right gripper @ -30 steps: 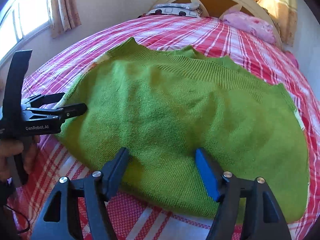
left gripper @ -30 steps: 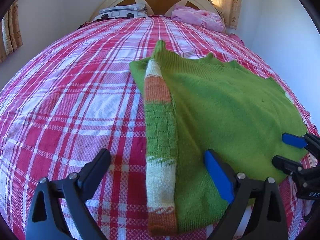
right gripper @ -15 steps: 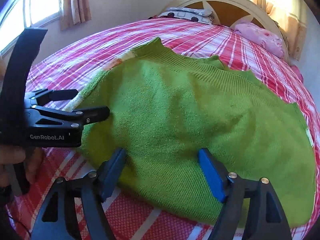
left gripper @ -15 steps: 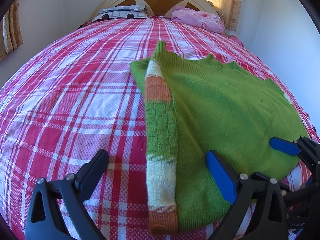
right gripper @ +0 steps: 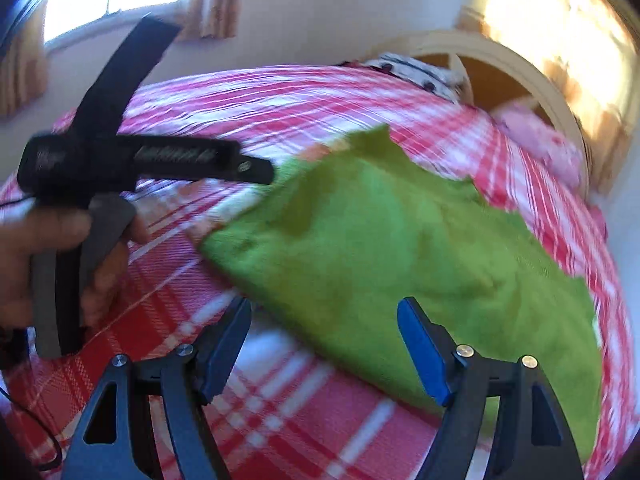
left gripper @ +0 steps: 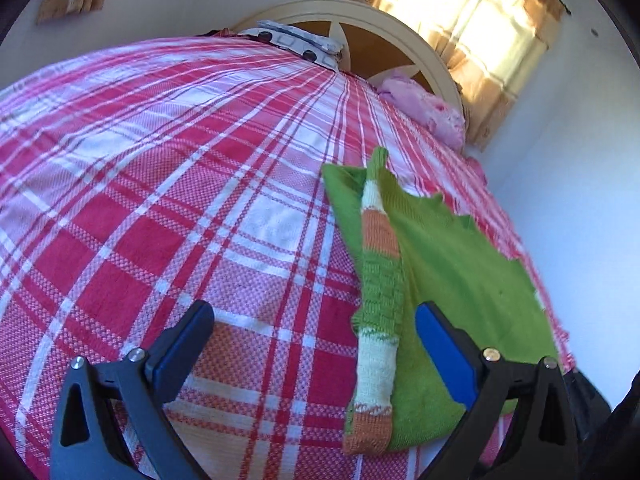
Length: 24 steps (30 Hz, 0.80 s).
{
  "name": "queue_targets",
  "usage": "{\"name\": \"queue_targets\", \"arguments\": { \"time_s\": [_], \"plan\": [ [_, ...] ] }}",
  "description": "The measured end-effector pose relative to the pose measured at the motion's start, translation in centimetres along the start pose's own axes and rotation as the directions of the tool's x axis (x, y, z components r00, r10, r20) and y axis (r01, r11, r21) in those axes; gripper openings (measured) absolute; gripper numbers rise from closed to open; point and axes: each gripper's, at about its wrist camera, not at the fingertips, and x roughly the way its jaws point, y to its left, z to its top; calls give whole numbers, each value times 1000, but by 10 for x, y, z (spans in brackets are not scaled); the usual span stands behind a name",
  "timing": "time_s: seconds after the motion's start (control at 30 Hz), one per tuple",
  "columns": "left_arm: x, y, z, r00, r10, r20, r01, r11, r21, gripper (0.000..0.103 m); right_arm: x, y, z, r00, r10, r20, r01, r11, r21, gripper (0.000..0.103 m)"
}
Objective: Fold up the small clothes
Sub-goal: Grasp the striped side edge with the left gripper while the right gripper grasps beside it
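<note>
You are holding both tongs open with nothing in them, left gripper [left gripper: 316, 344] and right gripper [right gripper: 324, 340]; the green sweater [right gripper: 400, 256] is looking soft and floppy, so pinch its near edge

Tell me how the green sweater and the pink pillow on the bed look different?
The green sweater lies flat on the near part of the plaid bedspread; the pink pillow sits puffed up at the far end, by the headboard. The sweater has a striped orange, white and green sleeve folded over it; the pillow looks pink all over. Both rest on the bed.
</note>
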Motion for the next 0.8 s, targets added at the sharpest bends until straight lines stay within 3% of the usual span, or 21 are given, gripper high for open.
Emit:
{"name": "queue_targets", "arguments": {
  "time_s": [0.2, 0.3, 0.47, 0.57, 0.7, 0.8],
  "plan": [
    [0, 5, 2, 999, -43, -2, 43, 999, -28, 103, 12, 31, 7, 1000, -22, 9, 23, 995, -99, 76],
    [-2, 9, 7, 998, -62, -20, 61, 997, -38, 103, 20, 41, 10, 998, -60, 3, 60, 989, -139, 67],
    [5, -2, 30, 992, -104, -67, 108, 992, 59, 103, 24, 51, 16, 996, -90, 25, 93, 979, -180, 63],
    [19, -9, 47, 990, -111, -86, 120, 986, 115, 103, 26, 51, 15, 996, -86, 24, 89, 980, -178, 56],
    [51, -12, 65, 974, -165, -157, 177, 982, 65, 102, 26, 54, 14, 995, -95, 27, 99, 979, -181, 55],
    [77, -19, 76, 966, -160, -202, 175, 983, 61, 98, 25, 60, 12, 994, -102, 35, 107, 974, -198, 46]
  ]
}}
